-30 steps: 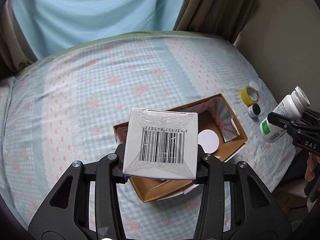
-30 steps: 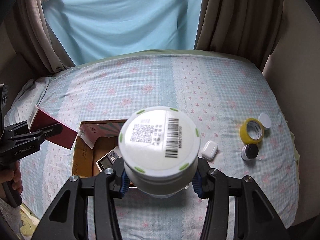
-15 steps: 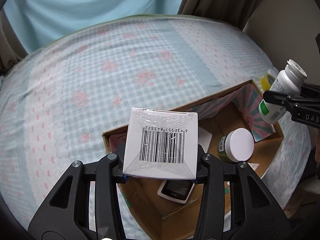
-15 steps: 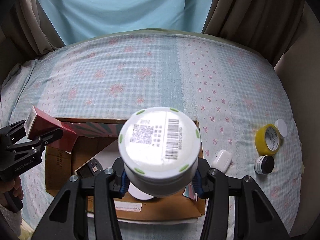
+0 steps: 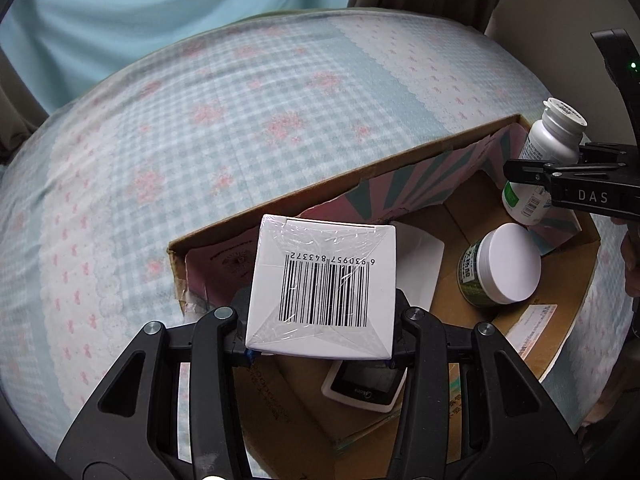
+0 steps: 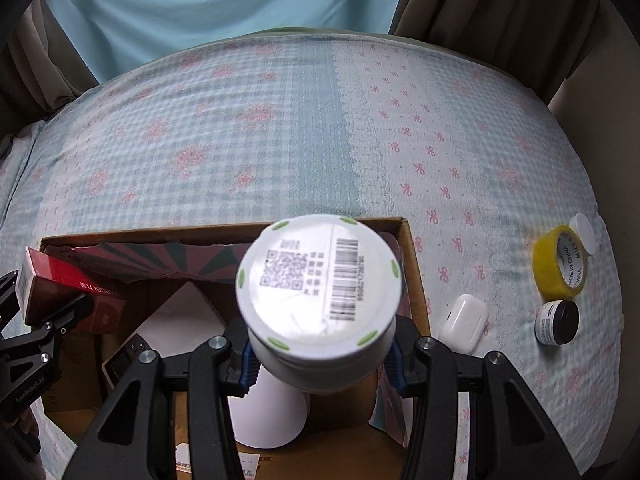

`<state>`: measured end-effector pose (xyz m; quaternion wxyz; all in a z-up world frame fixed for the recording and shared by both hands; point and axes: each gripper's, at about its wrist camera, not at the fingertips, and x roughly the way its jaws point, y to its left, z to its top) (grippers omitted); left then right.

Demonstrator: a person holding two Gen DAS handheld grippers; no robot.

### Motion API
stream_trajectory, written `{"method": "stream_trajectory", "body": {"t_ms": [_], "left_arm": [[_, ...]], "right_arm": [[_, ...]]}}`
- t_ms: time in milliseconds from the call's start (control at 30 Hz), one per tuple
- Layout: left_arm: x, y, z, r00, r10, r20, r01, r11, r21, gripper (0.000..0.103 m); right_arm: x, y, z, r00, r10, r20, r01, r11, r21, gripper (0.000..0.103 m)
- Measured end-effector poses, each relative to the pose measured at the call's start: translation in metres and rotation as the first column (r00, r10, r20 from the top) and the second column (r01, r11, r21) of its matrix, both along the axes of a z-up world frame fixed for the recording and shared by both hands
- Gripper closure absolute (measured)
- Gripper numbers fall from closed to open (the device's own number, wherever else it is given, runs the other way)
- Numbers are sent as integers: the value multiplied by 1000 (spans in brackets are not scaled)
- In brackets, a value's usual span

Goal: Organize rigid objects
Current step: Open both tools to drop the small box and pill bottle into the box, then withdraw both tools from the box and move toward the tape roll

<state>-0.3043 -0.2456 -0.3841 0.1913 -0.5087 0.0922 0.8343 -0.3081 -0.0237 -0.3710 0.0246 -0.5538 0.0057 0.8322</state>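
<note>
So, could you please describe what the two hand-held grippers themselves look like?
Both look alike. The left hand-held gripper has matte black plastic fingers with triangular cutouts, silver round screw heads and blue pads at the tips. The right hand-held gripper has the same black frame, screws and blue ribbed pads. White lettering marks their sides: "DAS" on the right one, "GenRobot.AI" on the left. No cables or sleeves show.

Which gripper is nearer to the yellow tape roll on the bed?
The right. The right gripper, holding the white bottle over the cardboard box, is on the side of the tape roll. The left gripper, holding the red box, is at the box's far side.
</note>
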Motion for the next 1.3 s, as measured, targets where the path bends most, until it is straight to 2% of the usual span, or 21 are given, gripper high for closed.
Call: {"method": "stream_trajectory", "body": {"t_ms": [67, 100, 133, 167, 200, 400, 533, 733, 967, 1300], "left_arm": [[-3, -1, 1, 1000, 8, 21, -8, 1000, 14, 62], [-3, -3, 3, 1000, 7, 31, -9, 999, 38, 53], [-3, -3, 6, 999, 6, 37, -8, 998, 58, 40], [-2, -3, 10, 999, 6, 32, -8, 998, 67, 0], [1, -3, 16, 1000, 8, 10, -9, 997, 73, 0], [13, -2, 30, 1000, 10, 13, -11, 996, 90, 0], [22, -8, 42, 999, 20, 28, -23, 993, 120, 0], [37, -14, 69, 1000, 18, -6, -17, 995, 102, 0], [54, -18, 109, 999, 39, -36, -36, 995, 98, 0], [102, -19, 176, 992, 101, -80, -91, 989, 118, 0]], "right_arm": [[-3, 2, -2, 1000, -3, 17, 3, 1000, -24, 57], [-4, 1, -1, 1000, 0, 11, 1, 1000, -31, 55], [-3, 1, 2, 1000, 1, -7, -1, 1000, -28, 40], [-3, 0, 6, 1000, 0, -29, -1, 1000, -20, 9], [-1, 0, 10, 999, -3, -48, 2, 1000, -21, 0], [14, 0, 25, 998, -25, -60, 19, 996, -84, 0], [26, -7, 33, 999, -13, -52, 10, 998, -66, 0], [36, -10, 56, 997, -20, -69, 16, 998, -60, 0], [52, -16, 99, 994, 23, -103, -27, 999, -42, 0], [103, -18, 166, 986, 74, -147, -73, 997, 14, 0]]}}
